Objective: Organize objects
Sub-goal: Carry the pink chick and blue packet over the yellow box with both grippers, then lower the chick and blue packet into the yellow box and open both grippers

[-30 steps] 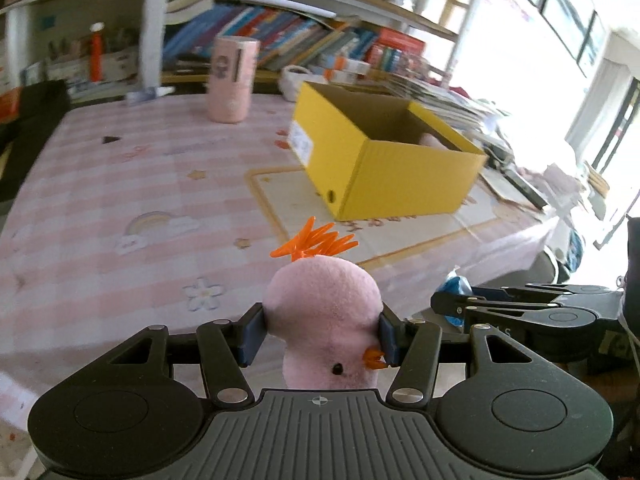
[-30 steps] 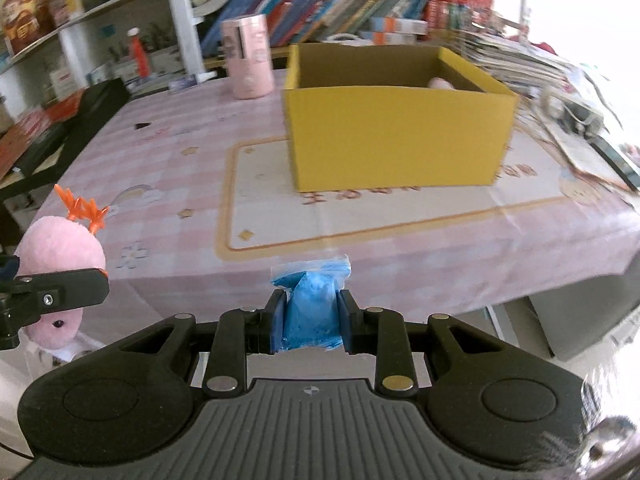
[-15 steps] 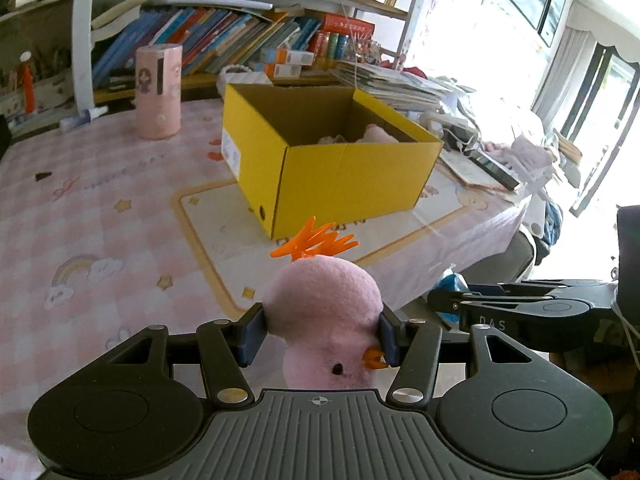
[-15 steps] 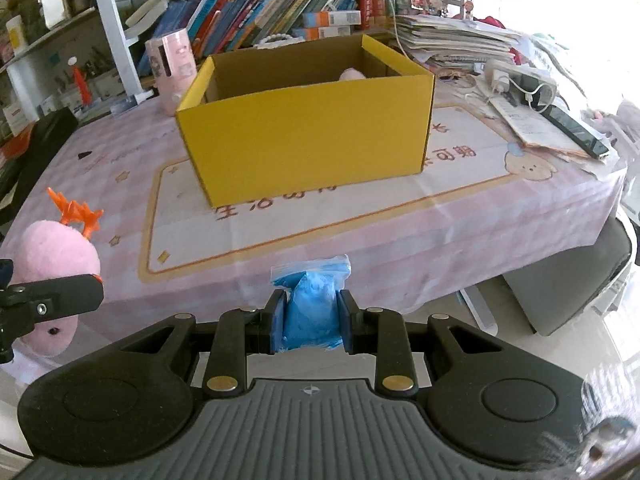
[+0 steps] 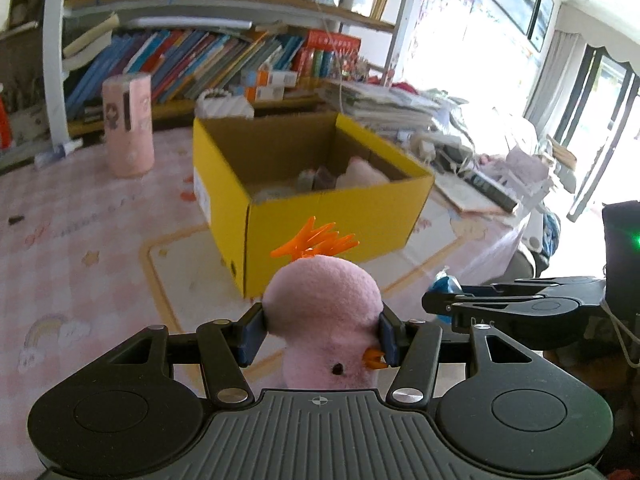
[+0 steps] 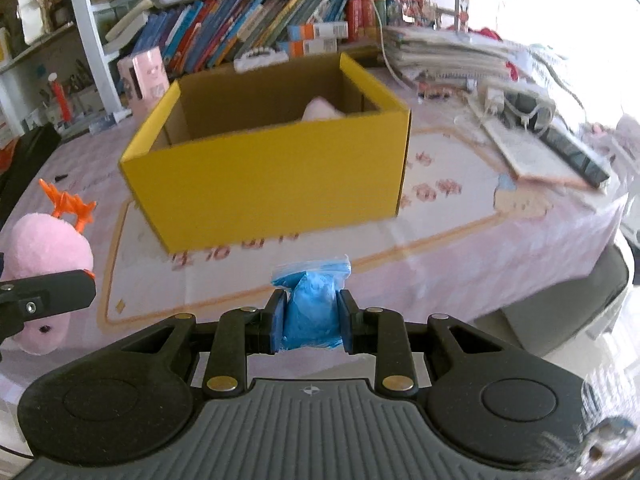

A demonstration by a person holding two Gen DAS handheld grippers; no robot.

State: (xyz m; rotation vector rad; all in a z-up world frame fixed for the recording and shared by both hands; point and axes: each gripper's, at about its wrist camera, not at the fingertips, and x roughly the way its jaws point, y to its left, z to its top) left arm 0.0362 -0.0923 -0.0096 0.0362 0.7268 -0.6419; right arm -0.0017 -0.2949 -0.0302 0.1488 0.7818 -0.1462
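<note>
My left gripper [image 5: 320,334] is shut on a pink plush bird [image 5: 324,312] with an orange crest, held above the table's front edge. My right gripper [image 6: 312,322] is shut on a small blue bag [image 6: 312,312] of blue stuff, also near the front edge. The open yellow cardboard box [image 5: 332,216] stands ahead on the table; it also shows in the right wrist view [image 6: 272,176]. A pink soft toy [image 6: 320,110] and other items lie inside it. The plush bird [image 6: 44,252] shows at the left of the right wrist view.
A pink cylinder container [image 5: 128,124] stands behind the box to the left. Bookshelves [image 5: 224,56] line the back. Stacked papers [image 6: 448,60], a power strip and a remote [image 6: 576,152] crowd the right side of the pink checked tablecloth [image 5: 80,240].
Both grippers have moved up and toward the yellow box with their loads; the box looks nearer and its inside shows more. Both grips are unchanged.
</note>
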